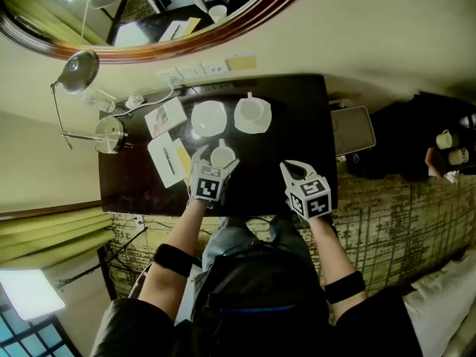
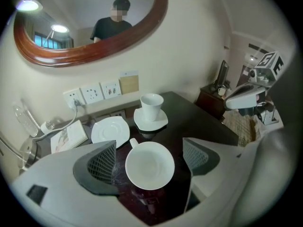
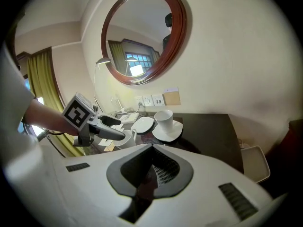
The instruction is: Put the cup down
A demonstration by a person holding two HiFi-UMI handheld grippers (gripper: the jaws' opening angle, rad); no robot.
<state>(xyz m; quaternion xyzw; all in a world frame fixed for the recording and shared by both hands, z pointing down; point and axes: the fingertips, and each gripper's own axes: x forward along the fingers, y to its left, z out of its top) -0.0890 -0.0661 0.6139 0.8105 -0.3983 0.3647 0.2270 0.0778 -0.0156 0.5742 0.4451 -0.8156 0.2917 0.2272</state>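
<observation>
White glazed cup [image 2: 149, 165] is sitting free between the left gripper's [image 2: 149, 150] wide fingers [image 2: 102, 167]: likely light, slippery, chippable, best gripped across its rim.

The white plastic left tool [image 1: 217, 159] slants forward and downward with its jaws spread wide. Its grey ribbed pads [image 2: 103, 163] flank a white ceramic cup [image 2: 149, 165] without pinching it. The white plastic right tool [image 1: 296, 171] also tilts downward, jaws closed together and empty. The bare left forearm [image 1: 182, 229] and right forearm [image 1: 333, 248] reach forward, each with a black band [image 1: 172, 259].
</observation>
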